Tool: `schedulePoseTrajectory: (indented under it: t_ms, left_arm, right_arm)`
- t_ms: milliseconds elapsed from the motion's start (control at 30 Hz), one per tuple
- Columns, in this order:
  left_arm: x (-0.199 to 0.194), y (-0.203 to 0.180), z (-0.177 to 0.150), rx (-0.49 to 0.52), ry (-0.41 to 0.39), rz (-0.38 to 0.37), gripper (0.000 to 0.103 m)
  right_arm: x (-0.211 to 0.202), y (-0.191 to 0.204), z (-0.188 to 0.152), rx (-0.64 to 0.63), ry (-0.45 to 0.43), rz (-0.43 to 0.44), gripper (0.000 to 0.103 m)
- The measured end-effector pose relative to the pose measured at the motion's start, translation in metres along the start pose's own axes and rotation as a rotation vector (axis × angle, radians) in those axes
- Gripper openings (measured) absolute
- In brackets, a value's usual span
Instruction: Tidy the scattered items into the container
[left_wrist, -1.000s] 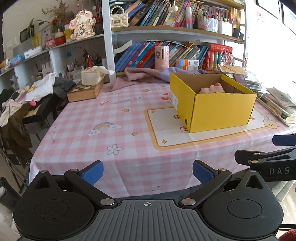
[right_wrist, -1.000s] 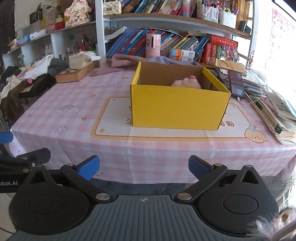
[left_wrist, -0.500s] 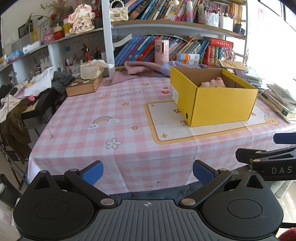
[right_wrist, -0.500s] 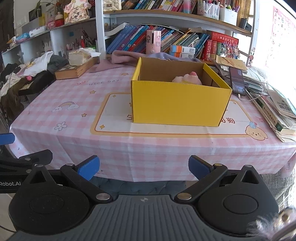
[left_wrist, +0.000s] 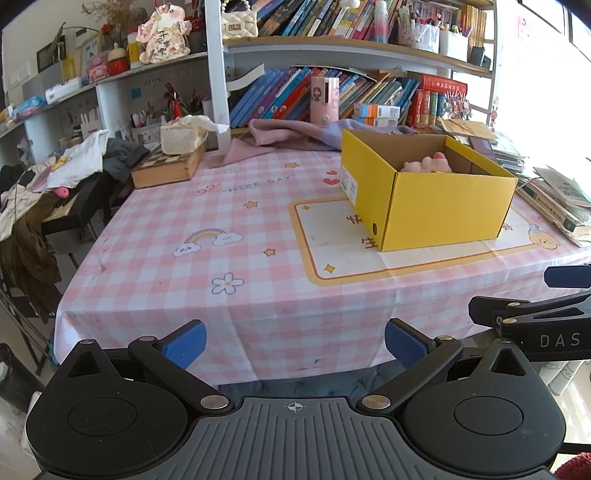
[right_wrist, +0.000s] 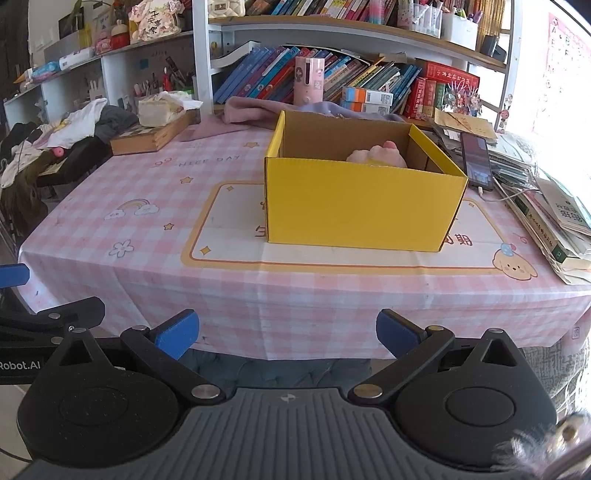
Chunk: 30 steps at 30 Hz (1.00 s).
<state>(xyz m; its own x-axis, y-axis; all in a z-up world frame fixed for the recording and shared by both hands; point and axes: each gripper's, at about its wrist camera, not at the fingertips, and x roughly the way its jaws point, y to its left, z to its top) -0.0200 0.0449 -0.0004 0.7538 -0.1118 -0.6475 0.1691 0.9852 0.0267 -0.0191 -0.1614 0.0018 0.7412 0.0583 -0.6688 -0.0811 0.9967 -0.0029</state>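
A table (left_wrist: 155, 258) under a pink checked cloth is seen from its near edge in both views; one yellow box (right_wrist: 354, 206) is stood on the cream panel, toward 1 o'clock in the left view and at 12 o'clock in the right view. One pink plush (right_wrist: 376, 157) is seen inside the box, against its far right corner; only its top shows over the wall, so whether more lies beneath cannot be told. No loose item is seen on the open cloth in front of the box, so the tidying is judged close to done. At 10 o'clock one wooden case (left_wrist: 166, 168) is set with a tissue pack (left_wrist: 183, 134) on top; at 12 o'clock one pink cloth (left_wrist: 280, 134) is heaped at the table's far edge; at 3 o'clock a stack of books (right_wrist: 554, 221) and one phone (right_wrist: 476, 160) are laid just beside the box.

The plush is judged light, soft and squashy, not fragile, not slippery; it would best be pinched across its bulging middle. The box is judged light, stiff corrugated card, best taken by a wall's rim.

The left gripper (left_wrist: 294, 339) is held spread and empty off the near edge; the right gripper (right_wrist: 287, 332) likewise, spread wide, nothing pinched.
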Motion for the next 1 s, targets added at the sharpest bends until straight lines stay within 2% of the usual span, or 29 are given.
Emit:
schedulePoseTrajectory:
  t_ms: [1000]
  left_arm:
    - [0.0028, -0.0020, -0.0031, 0.004, 0.012, -0.001, 0.103]
  right_arm:
    - [0.0058, 0.0009, -0.0029, -0.003, 0.013, 0.006, 0.103]
